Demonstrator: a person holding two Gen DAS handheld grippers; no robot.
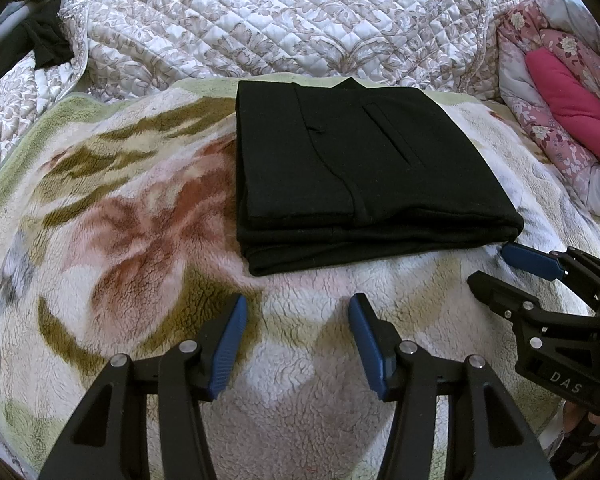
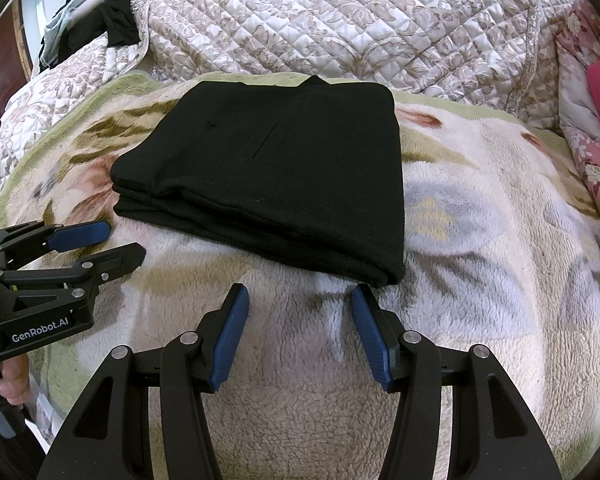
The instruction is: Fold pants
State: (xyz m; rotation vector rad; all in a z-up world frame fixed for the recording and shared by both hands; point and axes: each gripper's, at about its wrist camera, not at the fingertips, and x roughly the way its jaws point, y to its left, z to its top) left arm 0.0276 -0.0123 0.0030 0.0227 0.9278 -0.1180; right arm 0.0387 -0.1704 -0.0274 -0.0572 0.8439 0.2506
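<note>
The left gripper (image 1: pixel 298 344) has its jaws spread wide with nothing between them, only fleece blanket (image 1: pixel 140 240) showing in the gap; its blue pads (image 1: pixel 228 348) hover at 6 o'clock in the left wrist view, apart from the cloth. The right gripper (image 2: pixel 298 336) is likewise wide open and holds nothing, its jaws just short of the near edge of the pants (image 2: pixel 276 168). In the left wrist view the right gripper (image 1: pixel 512 268) comes in from 4 o'clock, its blue pad just beside the near right corner of the pants (image 1: pixel 360 172); whether it touches the fabric cannot be told. In the right wrist view the left gripper (image 2: pixel 108 244) enters from 9 o'clock, close to the near left corner.

The pants are black and folded into a compact, roughly rectangular stack of several layers, the layered edges visible along the near side. A pocket slit and seam show on the top face. They lie flat on the flower-patterned blanket, at 12 o'clock from both grippers, with a quilted bedspread (image 1: pixel 260 20) beyond them and a pink floral quilt (image 1: pixel 560 100) at 2 o'clock.
</note>
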